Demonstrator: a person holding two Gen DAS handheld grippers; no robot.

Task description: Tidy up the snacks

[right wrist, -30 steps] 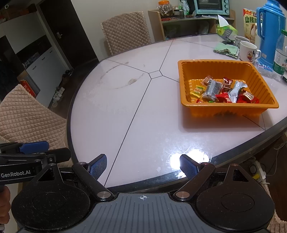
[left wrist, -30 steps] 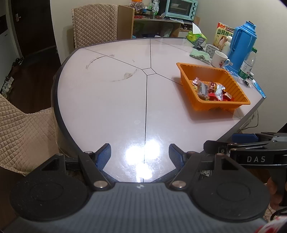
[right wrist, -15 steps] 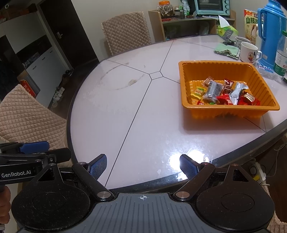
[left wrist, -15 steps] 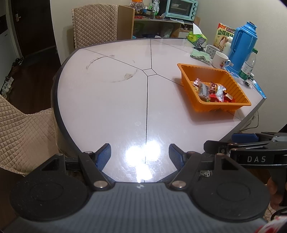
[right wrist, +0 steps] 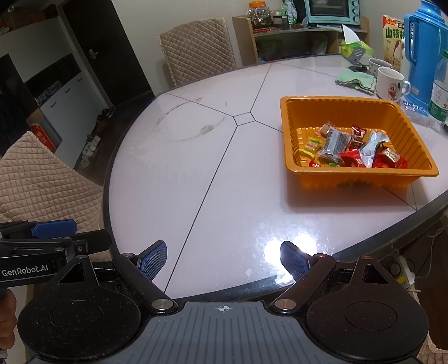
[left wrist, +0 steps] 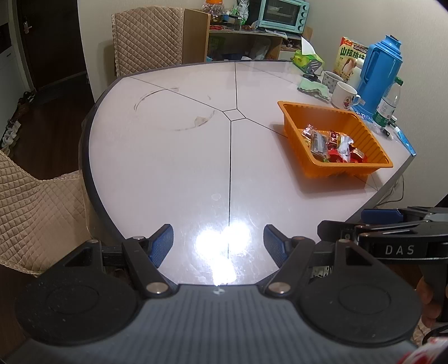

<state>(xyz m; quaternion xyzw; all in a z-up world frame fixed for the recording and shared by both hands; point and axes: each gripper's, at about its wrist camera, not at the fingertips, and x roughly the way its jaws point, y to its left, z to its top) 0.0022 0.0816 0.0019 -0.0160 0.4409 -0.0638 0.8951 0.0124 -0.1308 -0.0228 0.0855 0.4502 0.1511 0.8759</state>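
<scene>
An orange tray (right wrist: 361, 175) stands at the right side of the round table and holds several wrapped snacks (right wrist: 350, 147). It also shows in the left wrist view (left wrist: 296, 140) with the snacks (left wrist: 333, 144) piled at its near end. My left gripper (left wrist: 218, 245) is open and empty above the table's near edge. My right gripper (right wrist: 222, 259) is open and empty, also at the near edge, well short of the tray. Each gripper shows from the side in the other's view.
Two white mugs (right wrist: 390, 84), a blue thermos (right wrist: 427, 53), a water bottle (right wrist: 439, 92), a green cloth (right wrist: 355, 79) and a tissue pack stand behind the tray. Quilted chairs (right wrist: 198, 47) stand at the far and left sides. A shelf with a toaster oven (left wrist: 282, 12) is beyond the table.
Both grippers have drawn back slightly from the table; the tray looks a little farther away. Both stay open and empty.
</scene>
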